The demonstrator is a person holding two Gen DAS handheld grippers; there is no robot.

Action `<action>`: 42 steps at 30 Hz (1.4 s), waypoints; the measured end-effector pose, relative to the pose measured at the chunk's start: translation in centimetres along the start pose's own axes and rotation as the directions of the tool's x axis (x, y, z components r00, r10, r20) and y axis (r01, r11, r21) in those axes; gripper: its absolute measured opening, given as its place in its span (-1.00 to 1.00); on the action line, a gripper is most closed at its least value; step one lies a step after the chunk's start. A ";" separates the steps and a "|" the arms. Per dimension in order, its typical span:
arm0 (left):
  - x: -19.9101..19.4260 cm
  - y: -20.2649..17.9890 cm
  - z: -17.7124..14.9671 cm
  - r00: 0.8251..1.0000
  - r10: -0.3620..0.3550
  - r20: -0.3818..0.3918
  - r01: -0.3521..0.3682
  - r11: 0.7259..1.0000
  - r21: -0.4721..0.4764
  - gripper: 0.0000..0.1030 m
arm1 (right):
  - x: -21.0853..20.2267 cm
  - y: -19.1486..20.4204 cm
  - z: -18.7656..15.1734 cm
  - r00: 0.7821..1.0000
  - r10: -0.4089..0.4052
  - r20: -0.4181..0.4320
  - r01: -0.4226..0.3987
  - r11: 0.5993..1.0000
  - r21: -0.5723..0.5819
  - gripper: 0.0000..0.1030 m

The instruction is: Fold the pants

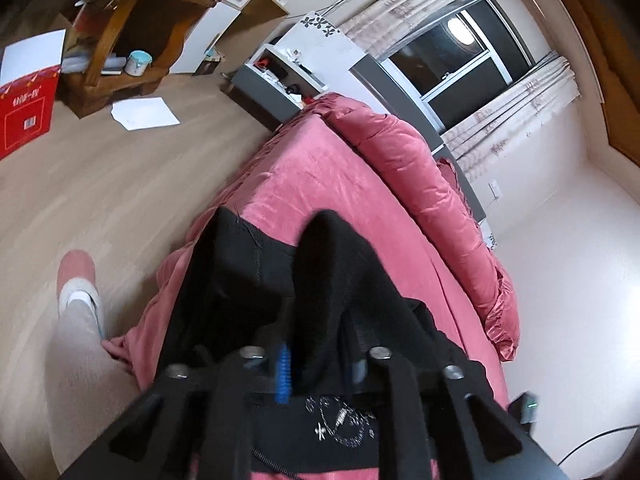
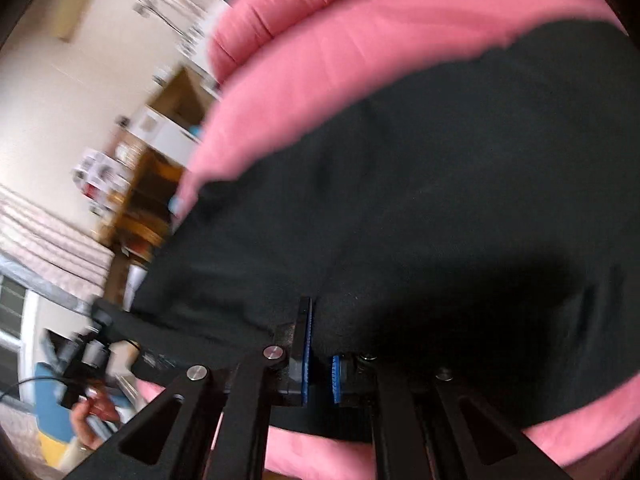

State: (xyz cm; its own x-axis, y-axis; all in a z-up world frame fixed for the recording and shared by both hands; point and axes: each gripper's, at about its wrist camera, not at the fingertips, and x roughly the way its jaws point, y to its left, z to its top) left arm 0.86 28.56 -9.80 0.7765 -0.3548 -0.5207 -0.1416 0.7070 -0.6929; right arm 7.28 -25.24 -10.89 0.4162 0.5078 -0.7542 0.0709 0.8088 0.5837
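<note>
Black pants (image 1: 256,272) lie on a pink bed (image 1: 320,168); a white embroidered patch (image 1: 344,424) shows near my left gripper (image 1: 320,360). Its jaws stand a little apart, one blue pad (image 1: 283,372) bare, and a fold of black cloth rises loosely between and over the fingers. In the right wrist view the pants (image 2: 440,180) spread wide across the pink sheet (image 2: 320,72). My right gripper (image 2: 320,376) is shut on the near edge of the pants, its blue pads (image 2: 306,360) pinching a crease of cloth. That view is blurred.
A rolled pink quilt (image 1: 420,184) lies along the bed's far side by the window (image 1: 460,64). A person's leg in a pink slipper (image 1: 76,276) stands on the wooden floor (image 1: 120,184), with a red box (image 1: 28,116), white paper (image 1: 144,114) and a wooden desk (image 1: 132,36) beyond. A hand (image 2: 88,420) shows lower left.
</note>
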 end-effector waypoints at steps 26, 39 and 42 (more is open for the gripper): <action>-10.3 1.0 3.9 0.968 0.252 -0.006 -0.251 0.966 -0.065 0.00 | 0.4 -3.9 0.2 0.993 0.121 -0.002 -0.120 0.989 0.089 -0.84; -2.2 3.7 -3.5 0.943 0.061 -0.328 -0.138 0.967 -0.216 -0.27 | -3.2 -8.4 1.2 0.984 0.139 0.113 -0.162 0.958 0.235 -0.40; -2.1 2.8 -3.7 0.939 0.070 -0.335 -0.134 0.976 -0.169 -0.71 | -3.5 -9.4 1.6 0.980 0.151 0.129 -0.181 0.945 0.271 -0.43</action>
State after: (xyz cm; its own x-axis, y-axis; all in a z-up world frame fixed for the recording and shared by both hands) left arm -3.46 29.00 -12.50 0.5135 -0.4889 -0.7052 -0.3460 0.6341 -0.6916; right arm 6.62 -35.16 -13.25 0.5352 0.5820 -0.6123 0.2373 0.5920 0.7702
